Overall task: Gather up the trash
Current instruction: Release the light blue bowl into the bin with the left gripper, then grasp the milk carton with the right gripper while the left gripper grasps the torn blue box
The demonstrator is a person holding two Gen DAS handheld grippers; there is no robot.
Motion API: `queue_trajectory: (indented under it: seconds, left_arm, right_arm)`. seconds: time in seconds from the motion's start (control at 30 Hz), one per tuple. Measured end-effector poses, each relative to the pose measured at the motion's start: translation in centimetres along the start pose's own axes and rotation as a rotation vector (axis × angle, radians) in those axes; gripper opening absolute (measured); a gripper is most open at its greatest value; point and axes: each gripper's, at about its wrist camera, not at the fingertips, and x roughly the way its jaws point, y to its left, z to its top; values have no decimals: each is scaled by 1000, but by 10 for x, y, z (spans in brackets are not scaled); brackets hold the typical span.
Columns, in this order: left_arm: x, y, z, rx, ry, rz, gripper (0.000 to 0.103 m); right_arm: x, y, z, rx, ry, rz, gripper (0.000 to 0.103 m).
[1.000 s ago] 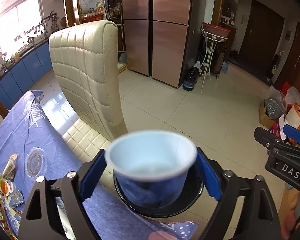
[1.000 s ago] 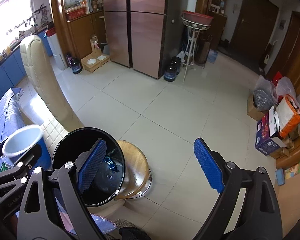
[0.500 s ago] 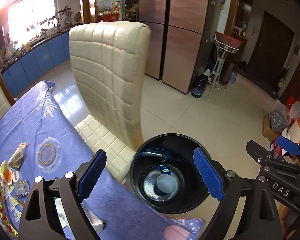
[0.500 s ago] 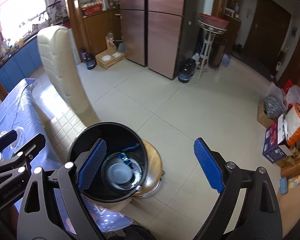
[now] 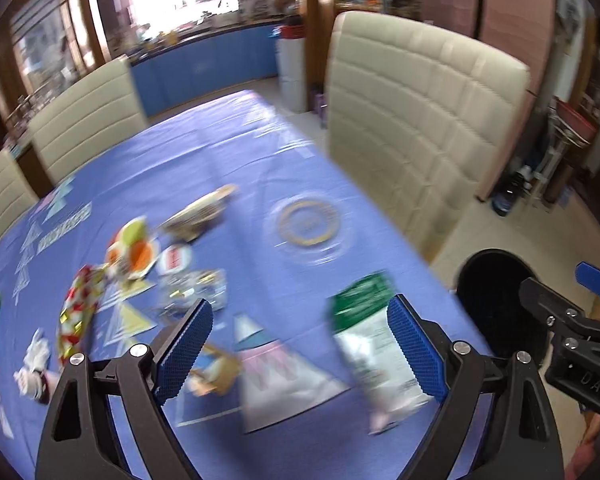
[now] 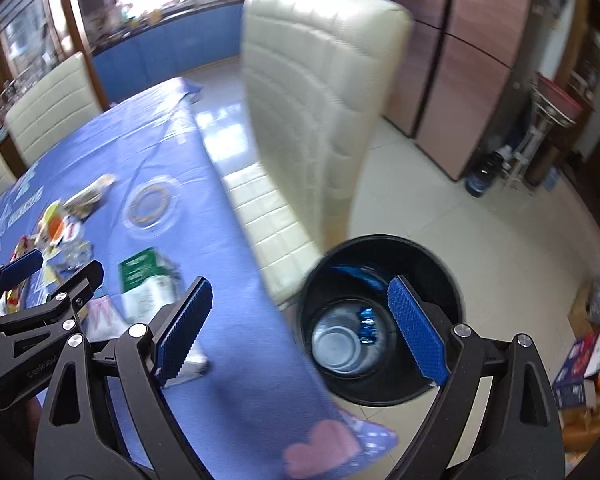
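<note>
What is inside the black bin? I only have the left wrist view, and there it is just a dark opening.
Observer: The right wrist view looks straight into the bin: a pale cup sits at the bottom.
Operator: Anything else in it?
Observer: A blue foil wrapper lies beside the cup.
Operator: Is the right claw carrying anything?
Observer: No, the right claw is wide open with nothing between its pads.
</note>
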Motion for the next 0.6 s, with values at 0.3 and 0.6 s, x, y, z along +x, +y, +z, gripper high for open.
queue_trajectory:
  seconds: [0.3, 0.6]
  left_arm:
    - [25, 71, -36, -115, 107, 75, 87]
    - [45, 78, -46, -118, 151, 73, 87]
  right_arm:
    - [31, 80, -16, -167, 89, 79, 92]
    - [60, 101, -30, -219, 172, 75, 92]
